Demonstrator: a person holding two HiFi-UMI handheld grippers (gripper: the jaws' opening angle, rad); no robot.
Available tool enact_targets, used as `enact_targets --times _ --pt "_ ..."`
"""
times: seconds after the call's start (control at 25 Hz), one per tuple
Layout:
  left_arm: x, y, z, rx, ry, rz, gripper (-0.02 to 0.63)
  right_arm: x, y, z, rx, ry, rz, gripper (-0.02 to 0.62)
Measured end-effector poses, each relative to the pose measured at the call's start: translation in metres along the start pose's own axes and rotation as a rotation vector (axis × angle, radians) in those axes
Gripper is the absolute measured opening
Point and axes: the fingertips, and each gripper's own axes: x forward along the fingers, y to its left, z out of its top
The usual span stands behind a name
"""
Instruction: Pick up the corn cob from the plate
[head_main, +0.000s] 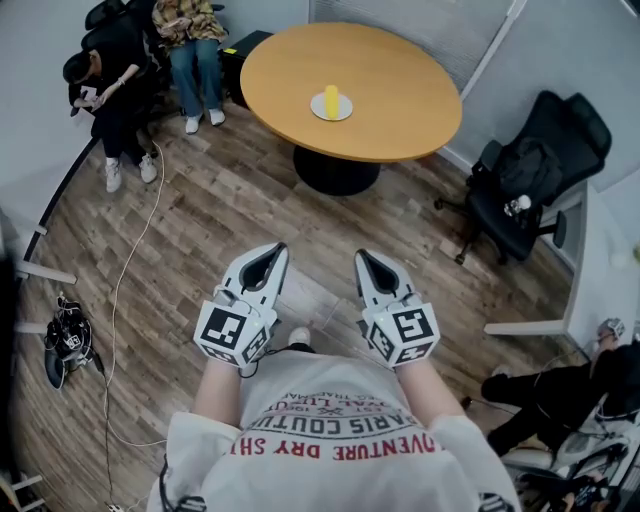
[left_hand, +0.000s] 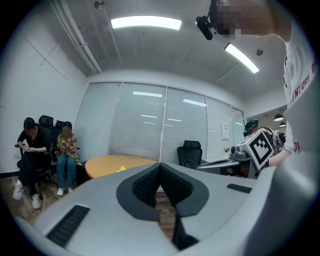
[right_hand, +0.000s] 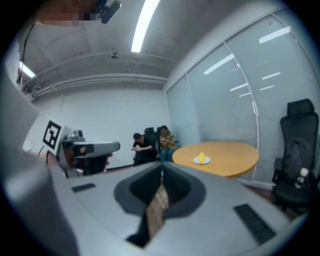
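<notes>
Wood floor; one table (head_main: 400, 110) at 12 o'clock bears one plate (head_main: 343, 110), one corn cob (head_main: 331, 99). Jaws together, empty: left gripper (head_main: 274, 250), right gripper (head_main: 363, 257). One shirt (head_main: 335, 400) partly reads "VENTURE DRY".

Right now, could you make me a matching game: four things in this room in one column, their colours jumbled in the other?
Things:
1. corn cob
2. plate
3. round table
4. office chair

Colours:
a. black
b. white
c. yellow
d. orange-brown

Pairs: 1-c, 2-b, 3-d, 4-a.
</notes>
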Motion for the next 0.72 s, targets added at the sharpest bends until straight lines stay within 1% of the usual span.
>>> enact_targets --times 0.16,0.36,0.56,0.72 --pt "0.007 0.042 0.010 0.006 0.001 -0.012 0.032 0.041 0.007 0.014 0.006 -0.010 -0.012 0.030" --pt "0.014 0.078 0.010 -0.015 0.003 0.008 0.032 0.080 0.005 0.019 0.014 0.010 -0.007 0.030" --pt "0.036 0.107 0.003 -0.028 0.011 0.046 0.032 0.120 -0.013 0.020 0.015 0.029 0.023 0.031" --pt "0.069 0.132 0.006 -0.024 0.013 0.073 0.032 0.158 -0.039 0.031 0.023 0.023 0.045 0.031"
